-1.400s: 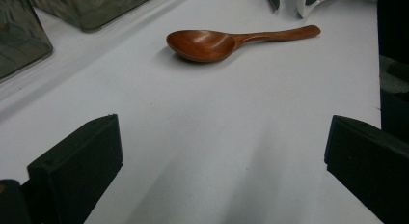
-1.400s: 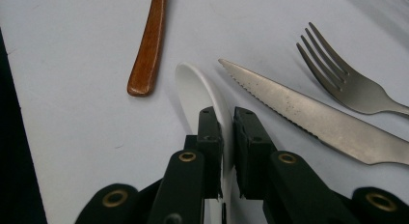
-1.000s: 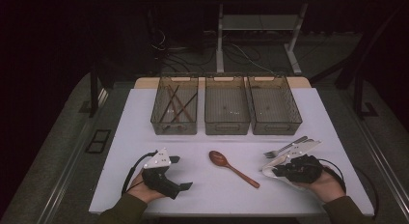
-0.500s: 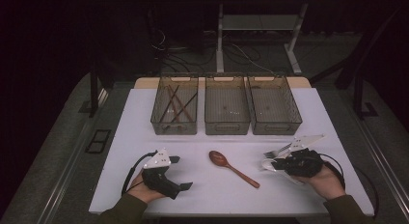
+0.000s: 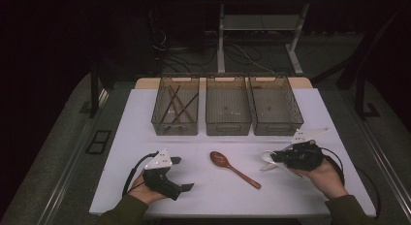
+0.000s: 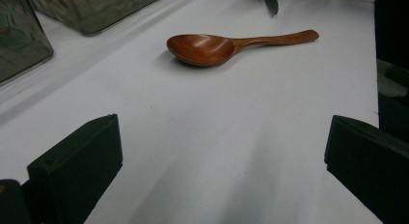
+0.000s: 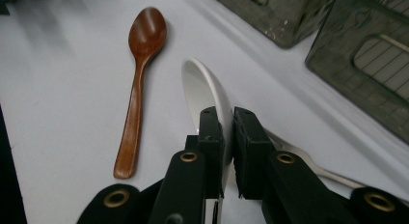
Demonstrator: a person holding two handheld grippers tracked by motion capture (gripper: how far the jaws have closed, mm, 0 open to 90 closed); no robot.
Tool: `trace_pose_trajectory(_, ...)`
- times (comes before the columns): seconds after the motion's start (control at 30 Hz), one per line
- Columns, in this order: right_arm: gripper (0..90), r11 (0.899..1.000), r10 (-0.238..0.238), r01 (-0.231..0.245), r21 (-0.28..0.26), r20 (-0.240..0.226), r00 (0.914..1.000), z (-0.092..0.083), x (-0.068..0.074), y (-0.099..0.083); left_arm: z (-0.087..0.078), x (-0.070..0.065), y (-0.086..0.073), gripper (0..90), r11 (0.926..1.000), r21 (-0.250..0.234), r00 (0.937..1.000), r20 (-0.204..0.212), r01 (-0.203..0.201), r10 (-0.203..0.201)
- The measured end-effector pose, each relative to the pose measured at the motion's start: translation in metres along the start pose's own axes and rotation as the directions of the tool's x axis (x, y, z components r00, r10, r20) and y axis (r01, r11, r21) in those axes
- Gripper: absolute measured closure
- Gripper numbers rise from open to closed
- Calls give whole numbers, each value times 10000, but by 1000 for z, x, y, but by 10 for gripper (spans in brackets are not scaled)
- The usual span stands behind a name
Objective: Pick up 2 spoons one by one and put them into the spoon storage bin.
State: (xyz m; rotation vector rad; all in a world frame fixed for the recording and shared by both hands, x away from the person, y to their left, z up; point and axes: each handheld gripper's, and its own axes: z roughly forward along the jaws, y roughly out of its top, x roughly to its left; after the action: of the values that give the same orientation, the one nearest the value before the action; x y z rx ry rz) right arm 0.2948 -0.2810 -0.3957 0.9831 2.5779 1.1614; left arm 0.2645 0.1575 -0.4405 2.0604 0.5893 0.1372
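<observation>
While the high view blurs it, the right gripper (image 7: 227, 119) clamps a white spoon (image 7: 205, 91), seemingly ceramic; left gripper (image 6: 222, 151) gapes wide, unloaded.

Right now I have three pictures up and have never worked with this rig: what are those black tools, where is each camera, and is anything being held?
A person holds a two-jaw tool in each hand. The high view looks down on the white table; the other two cameras ride on the tools. The right hand-held gripper is shut on a white spoon, lifted above the table. The left hand-held gripper is open and holds nothing. A wooden spoon lies between them. A metal fork lies under the right tool. Behind stand three bins; the left one holds chopsticks.
</observation>
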Motion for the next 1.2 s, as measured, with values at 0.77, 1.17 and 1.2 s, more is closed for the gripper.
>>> trace_pose_trajectory(0.77, 827, 9945, 273, -259, -1018, 122, 9996, 12, -13, 38, 0, 1, 0, 0, 10000, 0, 10000, 15, -5, 5)
trace_pose_trajectory(1.17, 827, 9900, 318, -290, -1384, 177, 9993, 20, -19, 60, -1, 1, -1, 0, 10000, 1, 10000, -53, 56, -56)
trace_pose_trajectory(1.2, 827, 9904, 293, -262, -1358, 211, 9993, 21, -19, 63, -1, 1, -1, 0, 10000, -19, 10000, -47, 63, -63)
